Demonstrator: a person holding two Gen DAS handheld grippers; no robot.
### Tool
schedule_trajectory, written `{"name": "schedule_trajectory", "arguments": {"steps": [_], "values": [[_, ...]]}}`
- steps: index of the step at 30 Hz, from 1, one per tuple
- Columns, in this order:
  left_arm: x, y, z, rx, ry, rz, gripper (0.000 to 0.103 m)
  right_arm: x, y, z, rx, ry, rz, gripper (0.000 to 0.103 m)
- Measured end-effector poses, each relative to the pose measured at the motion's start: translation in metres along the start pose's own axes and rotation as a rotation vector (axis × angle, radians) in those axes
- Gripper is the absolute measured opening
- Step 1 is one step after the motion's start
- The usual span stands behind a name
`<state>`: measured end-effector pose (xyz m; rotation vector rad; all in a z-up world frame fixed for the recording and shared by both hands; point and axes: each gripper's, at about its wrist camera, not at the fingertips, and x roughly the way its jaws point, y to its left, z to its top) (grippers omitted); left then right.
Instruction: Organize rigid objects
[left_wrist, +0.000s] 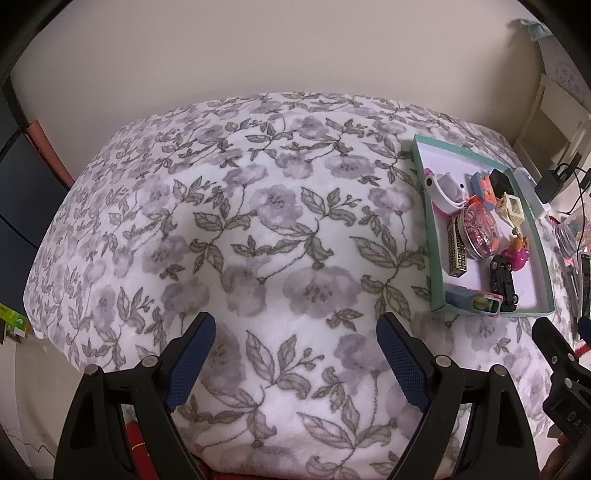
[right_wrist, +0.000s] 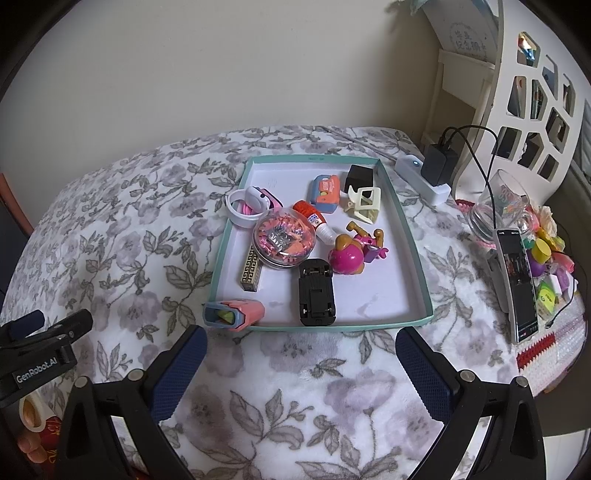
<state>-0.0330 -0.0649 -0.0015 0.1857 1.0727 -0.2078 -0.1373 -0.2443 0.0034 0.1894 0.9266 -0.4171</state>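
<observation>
Both claws hung over the flower-printed blanket (right_wrist: 122, 236) that covered the desk, and neither touched anything. The left claw (left_wrist: 295, 363) stood released, its blue-padded jaws spread wide above bare cloth with nothing between them. The right claw (right_wrist: 301, 373) was likewise released, jaws wide apart and empty, just short of the near wall of the teal-rimmed tray (right_wrist: 410, 236). The tray lay on the blanket toward the right side, and the task's things were gathered in it. A black toy car (right_wrist: 317, 291) lay belly-up against the near wall; just beyond it a pink round-headed figure (right_wrist: 349, 256) lay on its side. A clear round case (right_wrist: 282, 238) of orange and pink bits sat near the middle, partly over a black-and-gold patterned bar (right_wrist: 251, 273). A white and pink watch (right_wrist: 255, 201) leaned over the left rim, its band hanging outside. Farther back sat an orange and blue toy (right_wrist: 325, 192), a black cube (right_wrist: 360, 175) and a cream plastic piece (right_wrist: 364, 203), with a small orange-capped bottle (right_wrist: 314, 218) between them and the case. A pink and blue sharpener-like thing (right_wrist: 234, 314) lay at the near left corner, tipped over the rim and resting partly on the blanket. To the right of the tray stood a phone (right_wrist: 517, 284), a glass jar (right_wrist: 502, 206), a white power strip (right_wrist: 424, 177) and a heap of coloured bits (right_wrist: 550, 266).
</observation>
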Motion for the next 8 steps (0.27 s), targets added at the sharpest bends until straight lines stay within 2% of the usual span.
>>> {"name": "schedule_trajectory", "arguments": {"steps": [8], "values": [[-0.0044, -0.0024, -0.0004, -0.002, -0.022, -0.028, 0.089, 0.0004, 0.0016, -0.0003, -0.001, 0.003, -0.001, 0.103]]}}
